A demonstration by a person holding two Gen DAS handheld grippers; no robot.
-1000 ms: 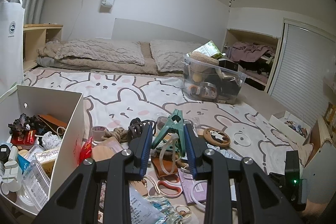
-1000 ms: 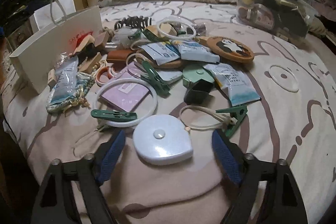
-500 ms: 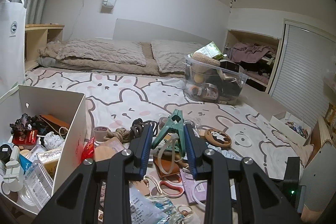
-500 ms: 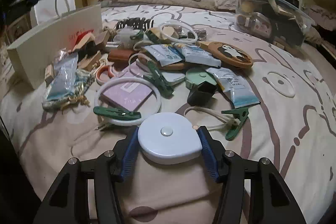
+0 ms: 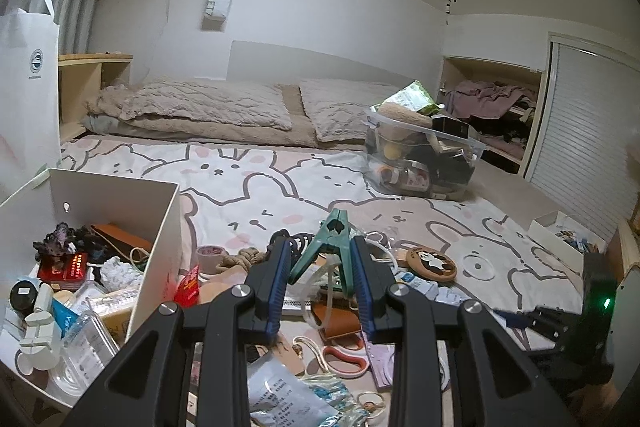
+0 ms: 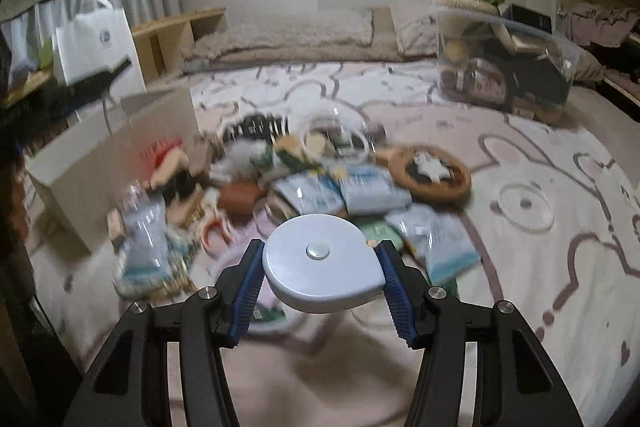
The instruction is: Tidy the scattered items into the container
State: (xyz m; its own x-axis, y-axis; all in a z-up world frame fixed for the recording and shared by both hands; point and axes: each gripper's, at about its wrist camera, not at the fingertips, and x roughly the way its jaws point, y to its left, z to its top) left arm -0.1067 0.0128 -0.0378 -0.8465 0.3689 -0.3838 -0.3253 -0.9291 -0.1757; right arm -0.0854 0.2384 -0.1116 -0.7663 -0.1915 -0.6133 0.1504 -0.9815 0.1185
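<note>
My left gripper (image 5: pixel 320 267) is shut on a green clothes peg (image 5: pixel 334 247) and holds it above the pile of scattered items (image 5: pixel 332 311). The white open box (image 5: pixel 120 195) with several items in it stands just to its left. My right gripper (image 6: pixel 320 263) is shut on a white round tape measure (image 6: pixel 324 263) and holds it lifted above the bedspread. The pile (image 6: pixel 304 183) lies beyond it, and the white box (image 6: pixel 120 163) stands at the left of that view.
A clear plastic bin (image 5: pixel 420 155) full of things stands at the back right of the bed, also in the right wrist view (image 6: pixel 504 67). A white paper bag (image 5: pixel 28 87) stands at the far left. Pillows (image 5: pixel 208 107) lie along the headboard. The right wrist view is blurred.
My right gripper closed on the white tape measure and lifted it off the bedspread. My left gripper kept hold of the green peg and barely moved.
</note>
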